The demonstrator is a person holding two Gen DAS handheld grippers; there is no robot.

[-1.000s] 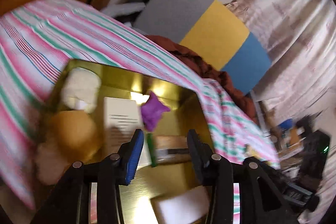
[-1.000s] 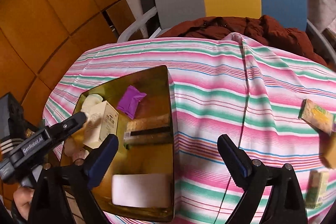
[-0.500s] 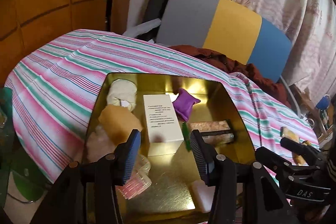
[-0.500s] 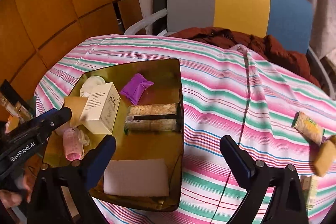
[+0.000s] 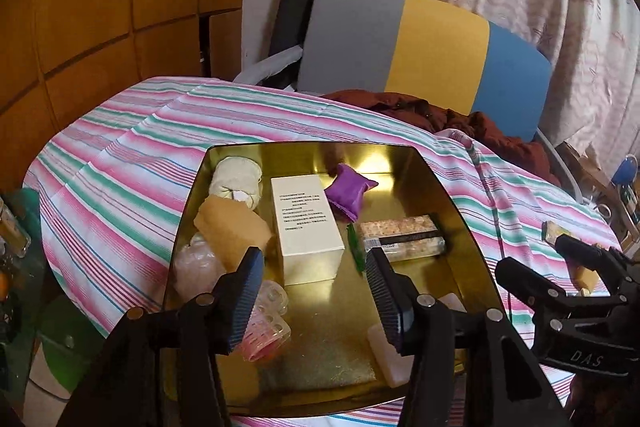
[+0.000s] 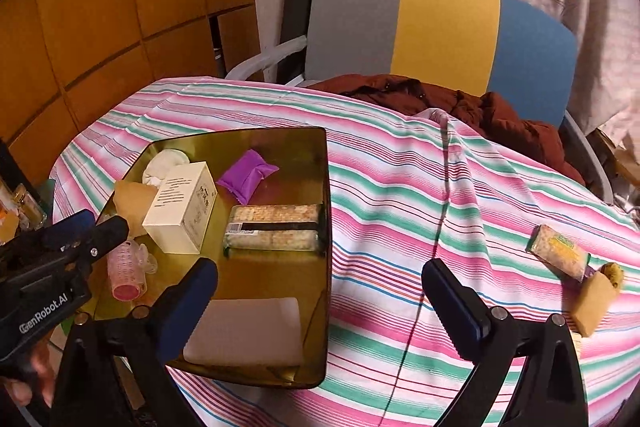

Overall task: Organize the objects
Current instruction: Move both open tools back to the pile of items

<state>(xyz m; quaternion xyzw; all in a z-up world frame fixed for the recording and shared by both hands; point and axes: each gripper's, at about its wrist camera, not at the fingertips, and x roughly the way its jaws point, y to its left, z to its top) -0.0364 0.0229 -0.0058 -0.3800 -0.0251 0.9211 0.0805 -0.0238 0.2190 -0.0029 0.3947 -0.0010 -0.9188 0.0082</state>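
A gold tray (image 5: 460, 223) on the striped tablecloth holds a white box (image 5: 308, 223), a purple pouch (image 5: 348, 187), a cracker pack (image 5: 400, 237), a thin green item (image 5: 356, 247), a cream cloth roll (image 5: 236, 179), a tan sponge (image 5: 232, 227), a pink curler (image 5: 264, 331) and a white pad (image 5: 384, 343). My left gripper (image 5: 316, 297) hovers open above the tray's near half, holding nothing. My right gripper (image 6: 320, 291) is open over the tray's right edge (image 6: 327, 247), also holding nothing. On the cloth to its right lie a snack pack (image 6: 558, 251) and a second tan sponge (image 6: 594, 303).
A grey, yellow and blue chair back (image 6: 440, 27) with a brown garment (image 6: 460, 103) stands behind the round table. Wooden panelling (image 5: 100, 7) is on the left, a curtain (image 5: 560, 7) on the right. Jars (image 6: 24, 207) stand off the table's left edge.
My left gripper has drawn back and levelled out above the tray; the green item lies beside the white box. The right gripper has pulled back slightly.
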